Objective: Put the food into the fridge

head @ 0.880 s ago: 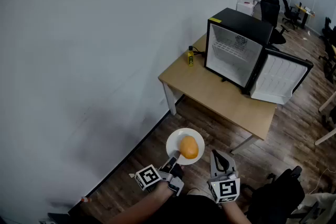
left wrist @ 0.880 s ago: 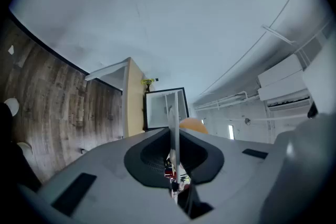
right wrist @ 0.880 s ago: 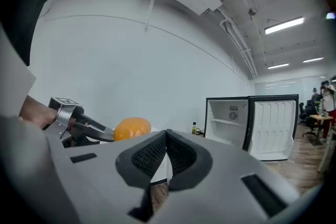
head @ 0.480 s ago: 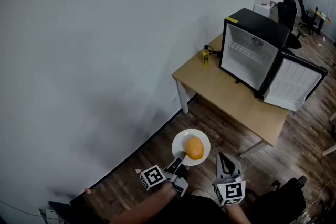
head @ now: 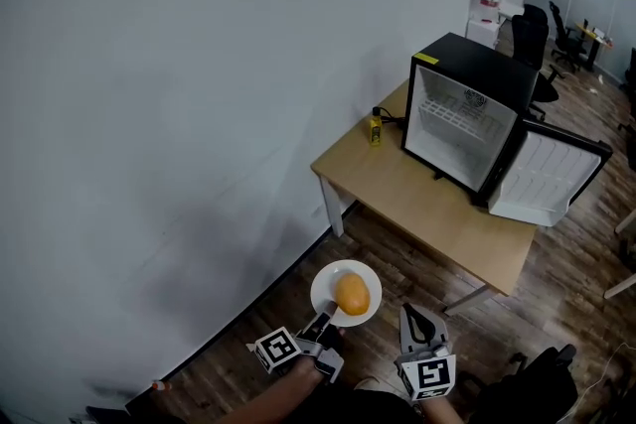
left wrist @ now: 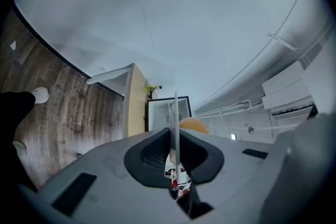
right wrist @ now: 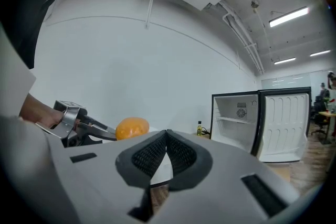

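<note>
My left gripper [head: 324, 322] is shut on the near rim of a white plate [head: 329, 279], held level above the floor. An orange round food item [head: 352, 294] lies on the plate. In the left gripper view the plate [left wrist: 175, 113] shows edge-on between the jaws, with the food [left wrist: 193, 124] just behind it. My right gripper [head: 416, 322] is beside the plate, to its right, shut and holding nothing. The black mini fridge [head: 465, 109] stands on a wooden table [head: 417, 204] ahead, its door [head: 545, 179] swung wide open and its white inside shelves bare.
A small yellow bottle [head: 375, 129] stands on the table left of the fridge, near the white wall [head: 179, 114]. Wood floor [head: 248, 333] lies between me and the table. Office chairs [head: 532, 45] and desks are farther back on the right.
The plate with the food stays gripped in the left gripper. The view has swung, so the table and fridge sit slightly further left and the grippers lower in the picture.
</note>
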`<state>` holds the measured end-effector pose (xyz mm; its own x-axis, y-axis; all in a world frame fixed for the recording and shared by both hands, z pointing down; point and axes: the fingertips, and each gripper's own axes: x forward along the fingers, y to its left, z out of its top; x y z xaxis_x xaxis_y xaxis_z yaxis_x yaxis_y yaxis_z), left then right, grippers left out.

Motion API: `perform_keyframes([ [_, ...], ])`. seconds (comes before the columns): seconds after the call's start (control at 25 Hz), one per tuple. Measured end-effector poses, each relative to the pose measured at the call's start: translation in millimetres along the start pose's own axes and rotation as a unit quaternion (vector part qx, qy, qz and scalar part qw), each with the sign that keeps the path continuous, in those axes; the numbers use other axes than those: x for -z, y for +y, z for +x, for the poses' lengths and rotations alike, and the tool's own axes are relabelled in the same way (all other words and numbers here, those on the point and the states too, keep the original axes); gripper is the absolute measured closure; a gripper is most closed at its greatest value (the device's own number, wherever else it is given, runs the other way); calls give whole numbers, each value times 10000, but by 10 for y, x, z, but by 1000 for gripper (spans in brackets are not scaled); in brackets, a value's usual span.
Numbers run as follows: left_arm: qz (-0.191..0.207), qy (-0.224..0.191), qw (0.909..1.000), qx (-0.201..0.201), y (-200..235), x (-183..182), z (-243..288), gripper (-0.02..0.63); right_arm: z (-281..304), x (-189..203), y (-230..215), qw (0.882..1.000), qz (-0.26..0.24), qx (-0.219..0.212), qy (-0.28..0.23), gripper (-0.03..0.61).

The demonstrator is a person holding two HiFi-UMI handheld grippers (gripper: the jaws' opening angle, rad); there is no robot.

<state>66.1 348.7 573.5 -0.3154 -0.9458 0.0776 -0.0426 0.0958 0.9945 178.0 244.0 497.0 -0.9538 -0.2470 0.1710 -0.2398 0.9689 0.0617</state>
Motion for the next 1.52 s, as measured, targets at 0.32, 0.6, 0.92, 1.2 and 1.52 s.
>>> perform_keyframes([
  [0.32, -319, 429, 9983, 218, -63, -270, 668, 588, 579, -95, -201, 9995, 79, 275, 99, 518],
  [0.6, -271, 1016, 9940, 300, -125, -659, 1382, 588, 1260, -59, -644, 9953, 266, 814, 455, 518],
  [0.92, -72, 1657, 9857, 286, -172, -1149, 2069, 588, 1962, -260, -1116, 9864, 358, 1547, 421, 518],
  [1.2, 20, 2187, 9755, 247, -126, -1415, 2353, 588, 2320, -354, -1297, 9746, 471, 2162, 333, 518],
  [1.52, -56, 2319, 9726, 146, 24, -1602, 2636, 588, 2599, -429, -1309, 9701, 540, 2352, 268, 518],
])
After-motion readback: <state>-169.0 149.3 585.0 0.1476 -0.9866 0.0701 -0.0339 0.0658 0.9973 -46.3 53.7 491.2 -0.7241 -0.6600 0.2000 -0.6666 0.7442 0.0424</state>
